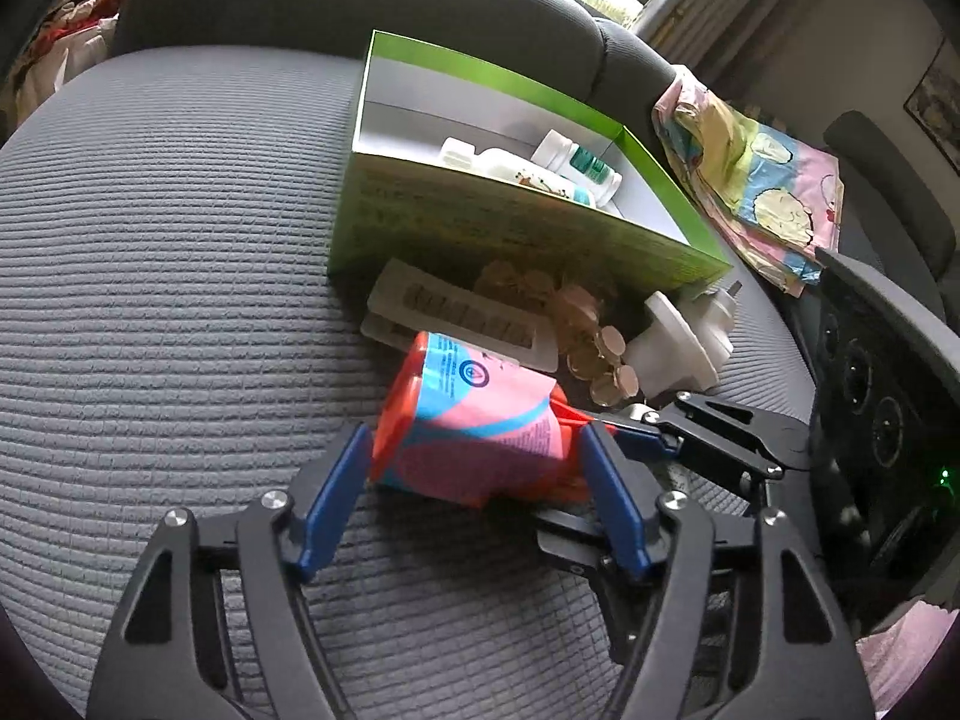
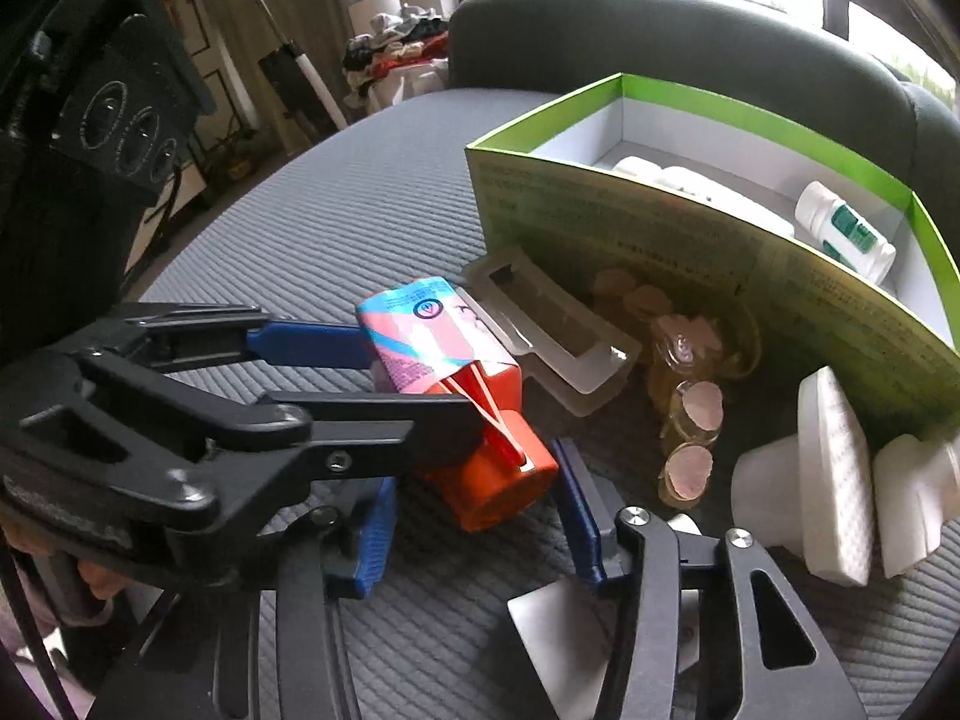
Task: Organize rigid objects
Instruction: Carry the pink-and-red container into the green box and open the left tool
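Grey ribbed upholstery (image 1: 180, 276) covers the broad seat where everything lies, its dark backrest (image 2: 660, 36) rising behind. An orange plastic bottle with a pink-and-blue label (image 1: 480, 420) lies on its side near the seat's front, between the blue pads of the left gripper (image 1: 474, 474); both pads press its labelled body, so that gripper is closed around it. The right gripper (image 2: 474, 480) comes in from the cap end, its jaws spread wide to either side of the orange cap; whether a pad touches the cap I cannot tell, and it holds nothing firmly. Just behind the bottle sit a translucent white plastic tray (image 1: 456, 312), a cluster of small cork-stoppered glass jars (image 2: 690, 414) and a white plastic plug adapter (image 1: 678, 342), all crowded against the front wall of an open green cardboard box (image 1: 510, 240). Inside it lie white pill bottles (image 1: 576, 162). Open seat stretches to the left of the bottle.
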Demonstrator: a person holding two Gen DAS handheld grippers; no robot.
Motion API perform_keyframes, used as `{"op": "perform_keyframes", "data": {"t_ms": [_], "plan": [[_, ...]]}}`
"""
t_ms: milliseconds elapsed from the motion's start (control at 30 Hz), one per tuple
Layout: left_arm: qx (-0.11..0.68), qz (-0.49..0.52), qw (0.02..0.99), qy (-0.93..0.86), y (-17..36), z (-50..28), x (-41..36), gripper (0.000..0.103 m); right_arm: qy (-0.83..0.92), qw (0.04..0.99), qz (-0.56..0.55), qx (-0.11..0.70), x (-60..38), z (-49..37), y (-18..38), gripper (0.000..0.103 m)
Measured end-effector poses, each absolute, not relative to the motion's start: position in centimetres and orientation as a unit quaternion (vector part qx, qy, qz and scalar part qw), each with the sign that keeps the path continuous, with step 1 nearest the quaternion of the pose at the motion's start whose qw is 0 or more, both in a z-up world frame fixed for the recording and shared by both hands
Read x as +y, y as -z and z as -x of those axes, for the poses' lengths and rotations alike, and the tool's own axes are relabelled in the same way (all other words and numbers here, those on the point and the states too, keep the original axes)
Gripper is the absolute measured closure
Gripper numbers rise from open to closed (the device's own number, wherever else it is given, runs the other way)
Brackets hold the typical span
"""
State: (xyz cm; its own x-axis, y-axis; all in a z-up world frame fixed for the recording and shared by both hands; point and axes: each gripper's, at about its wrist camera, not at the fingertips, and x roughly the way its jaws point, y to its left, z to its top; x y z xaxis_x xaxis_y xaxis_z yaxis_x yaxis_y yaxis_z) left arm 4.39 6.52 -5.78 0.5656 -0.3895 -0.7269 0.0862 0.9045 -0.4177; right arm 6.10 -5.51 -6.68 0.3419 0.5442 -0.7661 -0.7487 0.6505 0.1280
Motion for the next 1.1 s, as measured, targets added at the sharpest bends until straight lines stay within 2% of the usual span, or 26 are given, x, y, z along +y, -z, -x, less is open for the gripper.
{"op": "perform_keyframes", "data": {"t_ms": [567, 1100], "plan": [[0.415, 0.130, 0.888, 0.151, 2.4, -3.2, 4.3, 0.034, -0.408, 0.821, 0.097, 0.387, -8.1, -4.8, 4.1, 0.053], [0.387, 0.088, 0.901, 0.174, -1.9, -6.6, 0.1, 0.033, -0.385, 0.855, 0.064, 0.340, -12.6, -6.0, -0.5, 0.053]]}}
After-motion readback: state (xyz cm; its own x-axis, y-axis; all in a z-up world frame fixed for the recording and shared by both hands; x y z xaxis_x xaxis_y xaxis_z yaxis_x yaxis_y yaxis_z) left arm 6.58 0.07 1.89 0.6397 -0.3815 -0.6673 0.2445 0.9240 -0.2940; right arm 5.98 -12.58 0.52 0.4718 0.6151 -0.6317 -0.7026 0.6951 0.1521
